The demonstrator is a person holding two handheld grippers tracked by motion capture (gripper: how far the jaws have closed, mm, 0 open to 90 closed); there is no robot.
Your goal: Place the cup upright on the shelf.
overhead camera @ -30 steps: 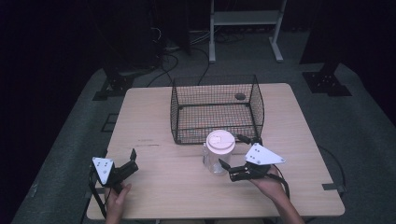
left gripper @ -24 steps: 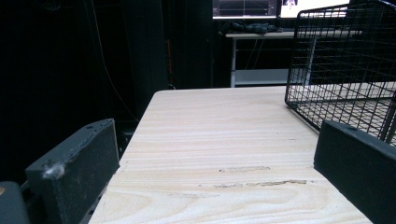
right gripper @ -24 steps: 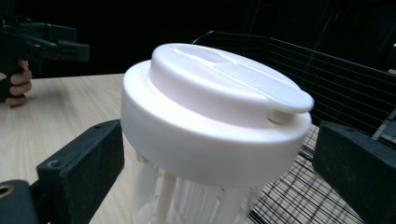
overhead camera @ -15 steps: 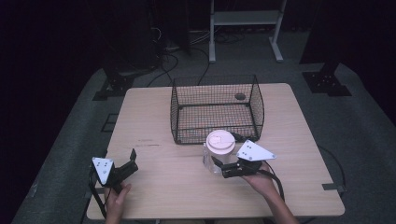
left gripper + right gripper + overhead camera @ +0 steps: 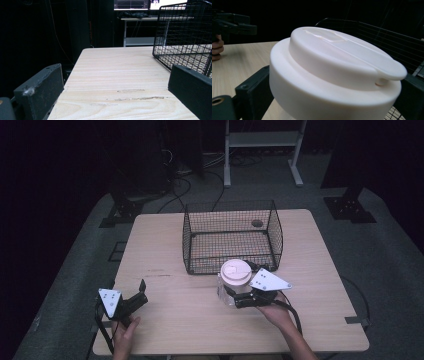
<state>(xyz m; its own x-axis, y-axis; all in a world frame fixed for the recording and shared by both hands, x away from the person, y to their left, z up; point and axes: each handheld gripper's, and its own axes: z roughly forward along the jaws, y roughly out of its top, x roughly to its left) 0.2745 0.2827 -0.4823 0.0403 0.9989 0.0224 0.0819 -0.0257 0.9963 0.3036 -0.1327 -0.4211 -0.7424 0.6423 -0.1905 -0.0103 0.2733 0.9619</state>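
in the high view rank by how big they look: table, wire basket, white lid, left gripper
1. table
2. wire basket
3. left gripper and white lid look close in size, so no firm order.

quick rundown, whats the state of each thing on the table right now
jar: upright on the table in front of the basket, white lid on
wire basket: upright, open at the top, nothing seen inside
right tongs: jaws on either side of the jar, below the lid
left tongs: open, holding nothing
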